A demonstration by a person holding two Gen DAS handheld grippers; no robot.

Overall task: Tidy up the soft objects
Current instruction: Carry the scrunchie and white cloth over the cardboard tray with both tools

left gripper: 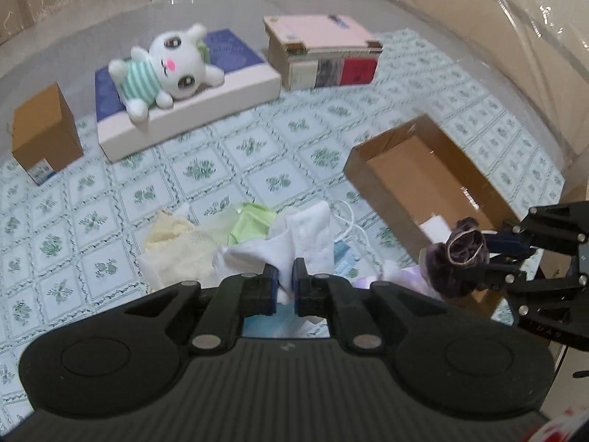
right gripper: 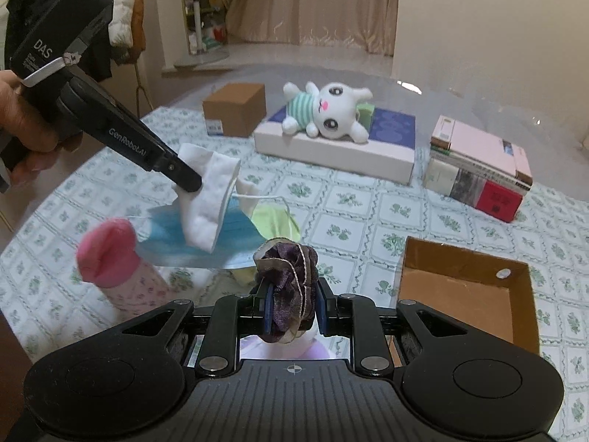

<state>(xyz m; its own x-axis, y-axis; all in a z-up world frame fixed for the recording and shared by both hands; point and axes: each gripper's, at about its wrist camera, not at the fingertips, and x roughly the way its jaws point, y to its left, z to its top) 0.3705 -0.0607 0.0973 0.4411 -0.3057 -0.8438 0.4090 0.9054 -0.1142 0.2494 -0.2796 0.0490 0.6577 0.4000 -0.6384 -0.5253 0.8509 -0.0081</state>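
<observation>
My left gripper [left gripper: 285,280] is shut on a white cloth [left gripper: 309,232], which hangs from its fingertips above the pile. The right wrist view shows the same gripper [right gripper: 191,185] at upper left with the white cloth [right gripper: 208,202] drooping from it. My right gripper [right gripper: 291,304] is shut on a dark purple scrunchie [right gripper: 289,280]. In the left wrist view that gripper [left gripper: 491,258] holds the scrunchie [left gripper: 460,254] beside the open cardboard box [left gripper: 416,180]. A blue face mask [right gripper: 184,248], a green cloth [right gripper: 276,221], a pink sock [right gripper: 110,254] and a cream cloth [left gripper: 173,243] lie in the pile.
A white plush rabbit [left gripper: 165,70] lies on a flat white box [left gripper: 191,118] at the back. A small brown box [left gripper: 44,136] stands to its left, a stack of books [left gripper: 324,51] to its right. The open box [right gripper: 452,294] sits at the right on a patterned tablecloth [left gripper: 92,221].
</observation>
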